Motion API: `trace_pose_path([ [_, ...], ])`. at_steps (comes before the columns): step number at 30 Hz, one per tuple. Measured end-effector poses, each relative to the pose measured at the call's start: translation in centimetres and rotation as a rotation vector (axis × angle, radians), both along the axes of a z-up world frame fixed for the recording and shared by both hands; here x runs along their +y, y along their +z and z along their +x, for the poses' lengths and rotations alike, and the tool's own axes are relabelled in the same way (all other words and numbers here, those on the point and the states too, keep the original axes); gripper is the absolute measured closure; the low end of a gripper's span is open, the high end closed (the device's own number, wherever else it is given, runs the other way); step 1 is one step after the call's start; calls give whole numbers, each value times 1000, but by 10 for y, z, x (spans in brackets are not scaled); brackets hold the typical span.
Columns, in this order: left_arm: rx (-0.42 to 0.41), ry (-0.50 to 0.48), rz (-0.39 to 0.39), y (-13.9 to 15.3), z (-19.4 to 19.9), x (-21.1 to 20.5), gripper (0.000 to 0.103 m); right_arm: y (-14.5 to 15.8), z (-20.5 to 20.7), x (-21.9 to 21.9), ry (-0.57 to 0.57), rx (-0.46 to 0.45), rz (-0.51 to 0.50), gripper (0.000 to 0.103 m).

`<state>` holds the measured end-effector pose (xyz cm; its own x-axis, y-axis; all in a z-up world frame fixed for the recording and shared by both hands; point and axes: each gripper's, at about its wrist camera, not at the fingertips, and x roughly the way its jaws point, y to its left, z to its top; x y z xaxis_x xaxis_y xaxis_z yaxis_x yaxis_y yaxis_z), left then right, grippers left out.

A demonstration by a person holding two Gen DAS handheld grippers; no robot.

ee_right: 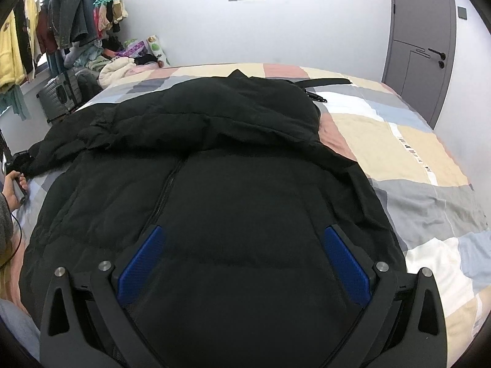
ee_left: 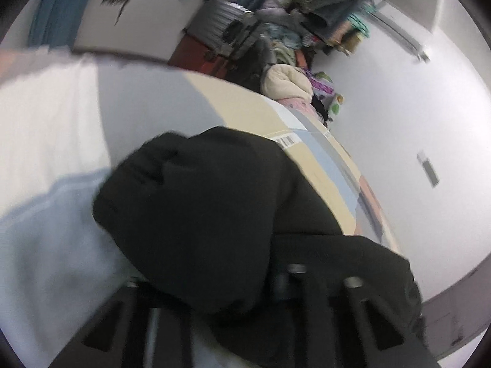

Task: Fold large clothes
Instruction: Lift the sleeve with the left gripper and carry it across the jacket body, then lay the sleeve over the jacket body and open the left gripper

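A large black padded jacket (ee_right: pixel 214 165) lies spread on the patchwork bedspread (ee_right: pixel 414 141), zip up, hood end folded toward the far side. My right gripper (ee_right: pixel 242 239) is open just above its lower body, blue pads (ee_right: pixel 346 263) wide apart, holding nothing. My left gripper (ee_left: pixel 239 279) is shut on a bunched part of the jacket (ee_left: pixel 196 196) that covers its fingers; the view is tilted and blurred. In the right wrist view the left gripper (ee_right: pixel 18 161) shows at the far left, at the jacket's sleeve end, with a hand behind it.
The bed's right half is bare bedspread. Clothes hang on a rack (ee_right: pixel 55 21) at the back left over a grey suitcase (ee_right: pixel 61 92) and piled laundry (ee_right: pixel 122 64). A grey door (ee_right: pixel 423 46) is at the back right.
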<state>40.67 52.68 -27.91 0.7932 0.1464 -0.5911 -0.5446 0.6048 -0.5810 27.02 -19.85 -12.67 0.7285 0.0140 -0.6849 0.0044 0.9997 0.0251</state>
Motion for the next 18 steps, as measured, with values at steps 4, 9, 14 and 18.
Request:
trace_pose_path([
  [4,27,20,86,36,-2,-15,98,4,-6,-3,-3,-17,16,0],
  [9,9,22,234,109,-14,-46,99,18,-21,-10,3,-64,54,0],
  [14,-43,-1,375,200,-19,-99,99,32,-38,-15,17,-118,78,0],
  [18,-45,-73,516,260,-10,-155,99,40,-51,-24,22,-146,100,0],
])
